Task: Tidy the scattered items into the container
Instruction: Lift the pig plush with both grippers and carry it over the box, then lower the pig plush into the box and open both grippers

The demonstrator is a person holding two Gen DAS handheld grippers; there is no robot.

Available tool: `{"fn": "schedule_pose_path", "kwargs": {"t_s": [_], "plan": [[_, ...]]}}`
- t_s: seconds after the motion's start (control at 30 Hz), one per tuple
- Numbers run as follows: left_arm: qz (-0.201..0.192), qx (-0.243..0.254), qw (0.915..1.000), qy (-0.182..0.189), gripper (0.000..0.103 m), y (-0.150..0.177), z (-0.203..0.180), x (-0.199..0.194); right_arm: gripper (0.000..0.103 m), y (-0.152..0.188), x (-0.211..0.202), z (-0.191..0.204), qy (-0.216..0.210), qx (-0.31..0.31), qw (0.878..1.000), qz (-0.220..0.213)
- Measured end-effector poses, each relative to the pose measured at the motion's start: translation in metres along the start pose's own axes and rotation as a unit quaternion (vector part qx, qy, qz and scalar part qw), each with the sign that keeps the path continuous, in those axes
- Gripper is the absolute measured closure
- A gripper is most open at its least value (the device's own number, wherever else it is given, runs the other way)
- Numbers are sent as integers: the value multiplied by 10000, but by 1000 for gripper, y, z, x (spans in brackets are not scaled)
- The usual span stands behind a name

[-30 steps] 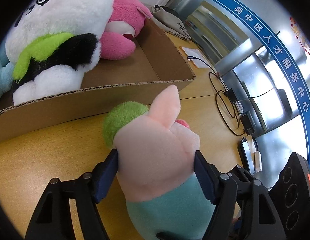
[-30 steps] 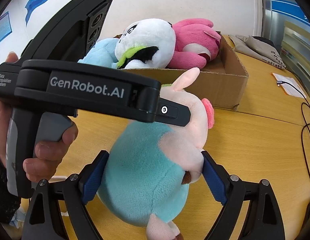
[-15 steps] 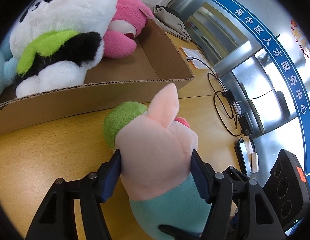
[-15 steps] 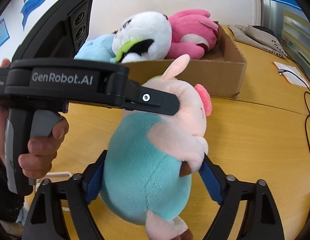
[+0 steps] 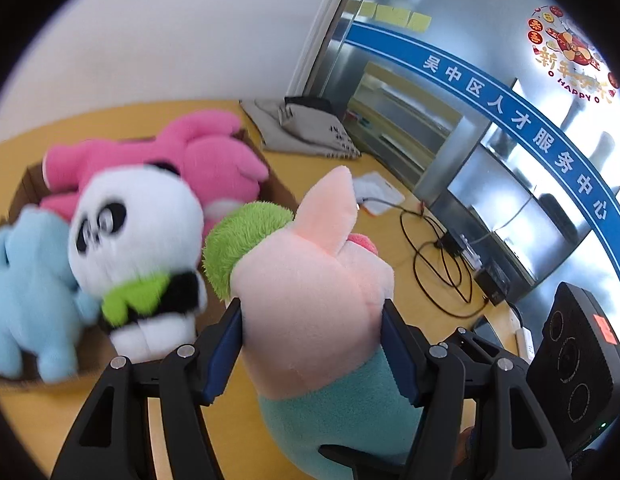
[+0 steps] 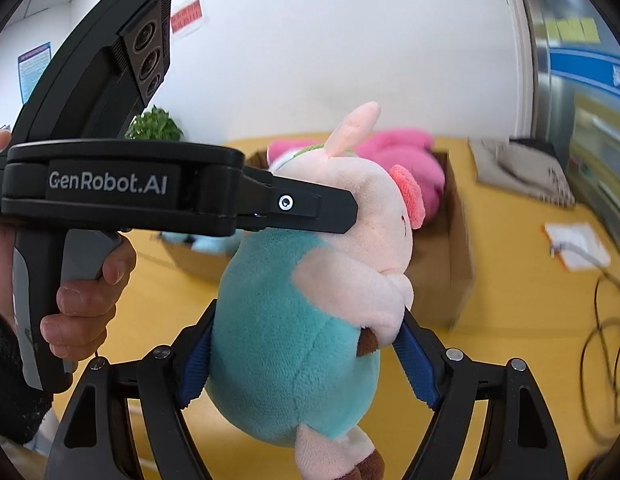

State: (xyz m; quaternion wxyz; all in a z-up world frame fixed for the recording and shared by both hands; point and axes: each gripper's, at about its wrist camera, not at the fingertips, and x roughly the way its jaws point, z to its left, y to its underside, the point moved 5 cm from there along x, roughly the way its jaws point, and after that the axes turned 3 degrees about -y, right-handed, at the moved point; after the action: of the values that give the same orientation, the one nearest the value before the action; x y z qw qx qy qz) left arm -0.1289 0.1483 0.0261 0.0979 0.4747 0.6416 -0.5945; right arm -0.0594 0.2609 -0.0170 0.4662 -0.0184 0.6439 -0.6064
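A pink pig plush in a teal shirt with a green tuft is held by both grippers, lifted above the yellow table. My left gripper is shut on its head. My right gripper is shut on its teal body. The left gripper's body crosses the right wrist view. The cardboard box lies ahead and below. It holds a panda plush, a pink plush and a light blue plush.
Grey folded bag lies on the table behind the box. A white paper and black cables lie at the right. A glass wall with a blue band stands at the right. A potted plant stands at the back left.
Both grippers have lifted the pig plush well above the table. The box now shows from above, with its plush toys lower in view.
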Motion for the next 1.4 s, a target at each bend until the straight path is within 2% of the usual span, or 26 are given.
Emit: {"fn": "schedule_pose_path", "kwargs": {"t_s": [0.17, 0.4, 0.53, 0.67, 0.77, 0.9, 0.97, 1.03, 1.17, 1.23, 1.3, 1.37, 1.4], "plan": [[-194, 60, 9998, -36, 39, -49, 17, 9, 18, -47, 21, -24, -63, -75, 9996, -265], [-298, -127, 9994, 136, 39, -83, 52, 48, 18, -80, 68, -62, 13, -216, 9990, -397], [-153, -365, 9992, 76, 39, -86, 77, 79, 18, -80, 101, -86, -32, -159, 9991, -380], [170, -533, 9983, 133, 39, -74, 88, 112, 18, -62, 127, -110, 7, -180, 9996, -197], [314, -196, 9993, 45, 36, -62, 74, 128, 17, -44, 132, -122, 74, -24, 10000, 33], [398, 164, 9985, -330, 26, -57, 59, 139, 10, -33, 131, -138, -24, 460, 9986, 247], [415, 174, 9980, -438, 27, -58, 60, 132, 9, -34, 125, -138, 6, 474, 9986, 227], [299, 15, 9988, -392, 28, -60, 66, 110, 7, -37, 113, -134, 88, 250, 9996, 63], [-344, 72, 9969, -706, 28, -55, 89, 35, 4, -41, 100, -127, 144, 79, 9999, 25], [-463, -29, 9947, -920, 25, -36, 111, 1, 4, -37, 106, -129, 283, 119, 9994, 174], [-446, -420, 9885, -1384, 25, -8, 141, -17, 4, -24, 110, -120, 531, 152, 9974, 468], [-165, -797, 9847, -1541, 25, 29, 175, -23, 4, -10, 123, -117, 592, 323, 9941, 846], [-20, -974, 9831, -1552, 25, 45, 187, -22, 4, -8, 124, -114, 761, 184, 9941, 745]]}}
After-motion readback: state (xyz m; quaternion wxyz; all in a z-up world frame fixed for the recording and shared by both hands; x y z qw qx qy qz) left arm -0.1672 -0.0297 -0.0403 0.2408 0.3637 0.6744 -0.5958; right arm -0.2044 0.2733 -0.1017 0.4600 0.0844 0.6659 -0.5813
